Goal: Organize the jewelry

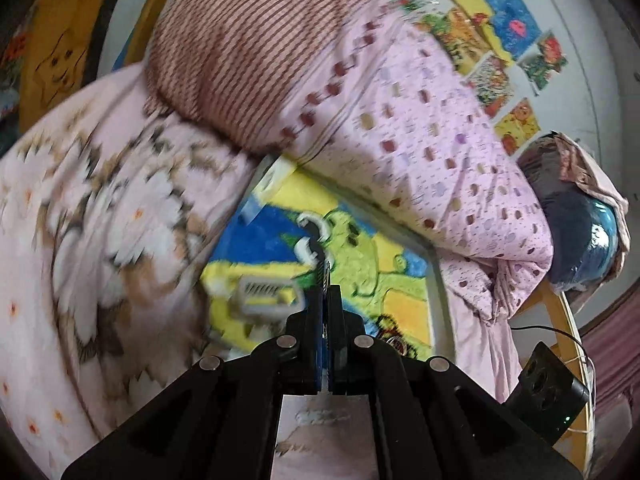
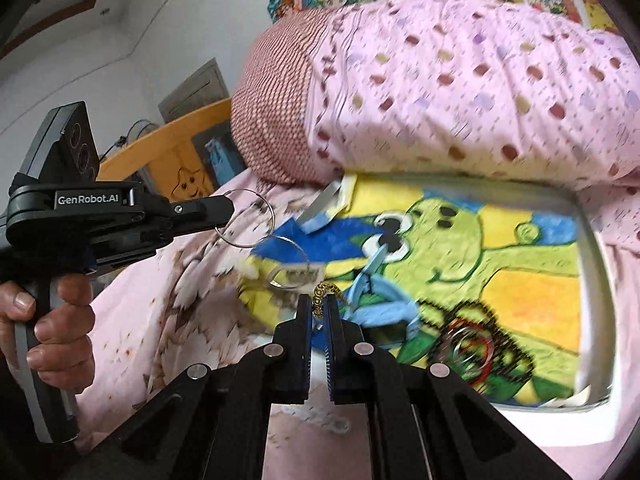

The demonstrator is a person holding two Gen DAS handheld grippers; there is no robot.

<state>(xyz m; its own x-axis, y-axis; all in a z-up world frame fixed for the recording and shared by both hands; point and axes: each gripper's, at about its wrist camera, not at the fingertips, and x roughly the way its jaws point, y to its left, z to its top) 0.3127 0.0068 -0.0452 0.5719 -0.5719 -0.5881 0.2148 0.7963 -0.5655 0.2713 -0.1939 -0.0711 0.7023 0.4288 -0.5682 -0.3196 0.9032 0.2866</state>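
My left gripper [image 1: 325, 280] is shut on a thin silver hoop; in the right wrist view the gripper [image 2: 230, 210] holds this hoop [image 2: 245, 218] in the air above the bed, left of the board. My right gripper [image 2: 319, 312] is shut on a gold chain [image 2: 326, 294] just above a colourful cartoon picture board [image 2: 500, 280] lying on the bed. A second silver hoop [image 2: 290, 262], a blue clip [image 2: 380, 304] and red and silver rings [image 2: 468, 346] lie on the board. The board also shows in the left wrist view [image 1: 360, 256].
A pink dotted quilt [image 2: 480, 92] and a striped pillow [image 2: 276, 108] are piled behind the board. A floral sheet [image 1: 100, 220] covers the bed to the left. A yellow wooden headboard [image 2: 172, 156] stands at the far left. Pictures hang on the wall [image 1: 500, 20].
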